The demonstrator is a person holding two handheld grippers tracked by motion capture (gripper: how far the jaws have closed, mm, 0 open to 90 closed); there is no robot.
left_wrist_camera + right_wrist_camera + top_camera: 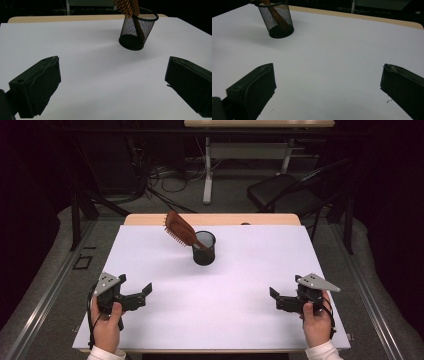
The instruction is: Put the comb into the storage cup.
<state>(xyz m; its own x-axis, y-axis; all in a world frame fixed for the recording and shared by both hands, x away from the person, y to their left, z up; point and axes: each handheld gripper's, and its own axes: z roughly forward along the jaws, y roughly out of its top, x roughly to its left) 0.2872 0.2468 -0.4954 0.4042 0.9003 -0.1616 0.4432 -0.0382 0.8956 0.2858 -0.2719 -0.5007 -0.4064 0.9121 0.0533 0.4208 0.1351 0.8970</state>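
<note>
The left gripper (pixel 141 295) at lower left and the right gripper (pixel 278 298) at lower right both have jaws wide apart, holding nothing. Between them the white table (pixel 225 290) is bare up to its near edge. The mesh cup (pixel 204 248), upper centre, holds the brown hairbrush (pixel 181 230) leaning to the left, well apart from both.

The mesh cup (pixel 204 248) stands on the desk (pixel 260 265), behind its middle. A hairbrush (pixel 181 230) sits in the cup, handle down, its head leaning out over the rim to the left. The left gripper (pixel 142 292) is before the cup to its left, the right gripper (pixel 276 297) before it to its right, both well apart from the cup.
</note>
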